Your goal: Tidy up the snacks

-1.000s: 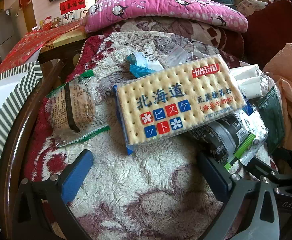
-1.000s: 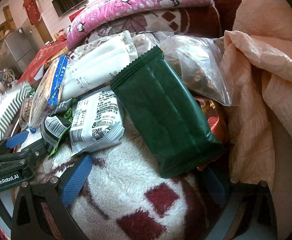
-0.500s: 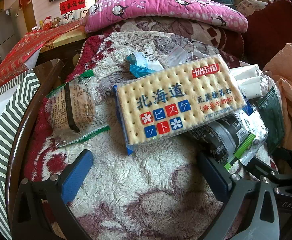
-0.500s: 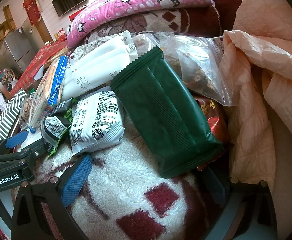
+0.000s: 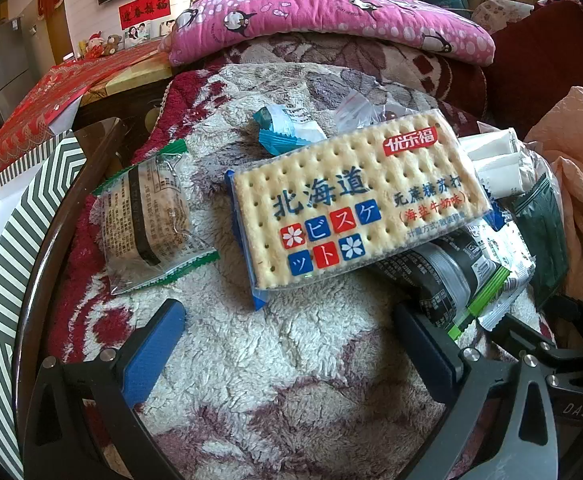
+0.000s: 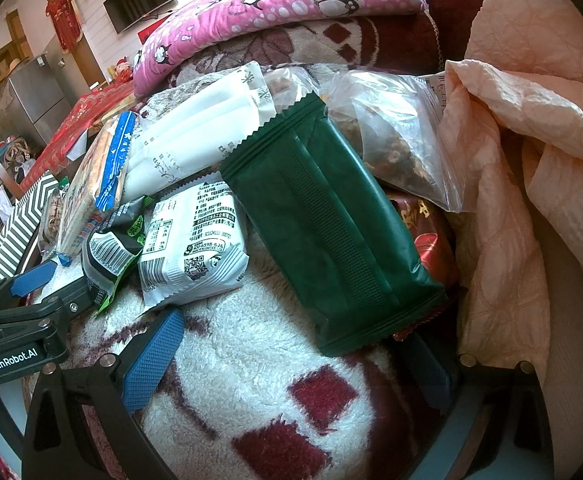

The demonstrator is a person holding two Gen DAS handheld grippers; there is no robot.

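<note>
Snacks all loose on the blanket [image 5: 291, 360]; cracker pack [image 5: 355, 196] and green pouch [image 6: 327, 224] untouched, my left gripper [image 5: 291, 344] and right gripper [image 6: 291, 364] both gaping, empty, nothing sorted yet

left gripper [image 5: 291, 332] | black frame, blue pads (ribbed) | silver screws | "GenRobot.AI"

- Fleece blanket [image 5: 291, 380], white with maroon patches (it covers the surface)
- Pink penguin-print quilt [image 5: 331, 12] behind
- Peach quilt [image 6: 531, 160] bunched at right
- Striped box [image 5: 7, 240] at left
</note>
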